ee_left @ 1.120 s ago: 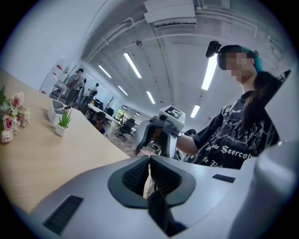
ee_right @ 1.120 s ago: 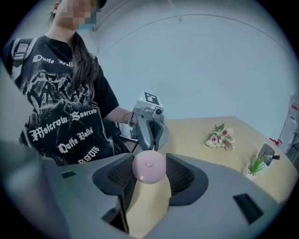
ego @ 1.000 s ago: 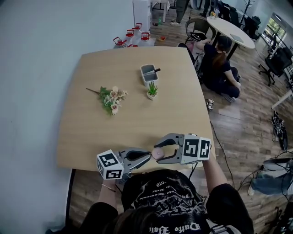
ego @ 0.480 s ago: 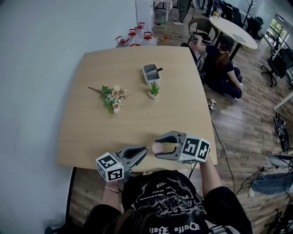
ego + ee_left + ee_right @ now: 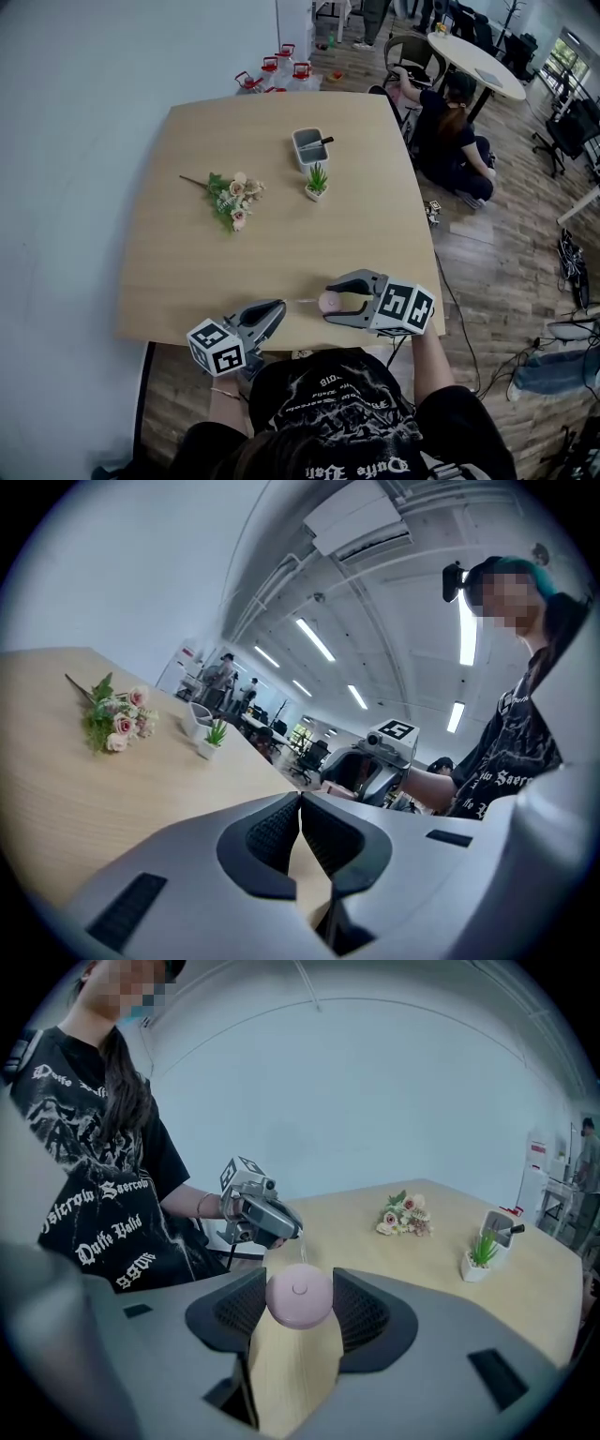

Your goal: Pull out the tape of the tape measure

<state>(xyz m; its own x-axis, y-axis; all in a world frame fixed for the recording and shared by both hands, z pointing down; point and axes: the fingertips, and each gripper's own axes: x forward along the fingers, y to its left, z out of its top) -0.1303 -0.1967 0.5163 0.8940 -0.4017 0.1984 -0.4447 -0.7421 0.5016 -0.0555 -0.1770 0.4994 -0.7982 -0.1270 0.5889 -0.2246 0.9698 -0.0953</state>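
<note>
A round pink tape measure (image 5: 327,301) sits between the pads of my right gripper (image 5: 329,304), which is shut on it just above the table's near edge. In the right gripper view the pink case (image 5: 299,1297) fills the gap between the jaws of the right gripper (image 5: 298,1284). A thin pale tape (image 5: 302,301) runs left from the case to my left gripper (image 5: 279,306), shut on the tape's end. The tape (image 5: 302,1249) shows again, leading up to the left gripper (image 5: 284,1229). In the left gripper view the left gripper (image 5: 301,804) has its pads pressed together.
On the wooden table (image 5: 187,281) lie a bunch of flowers (image 5: 232,201), a small potted plant (image 5: 317,183) and a grey holder with a pen (image 5: 307,148). Red-capped bottles (image 5: 272,75) stand beyond the far edge. A person (image 5: 452,131) sits on the floor at right.
My left gripper has drawn left and slightly down, away from the pink case. The gap between the two grippers has widened and a short length of tape shows. The right gripper has barely shifted.
</note>
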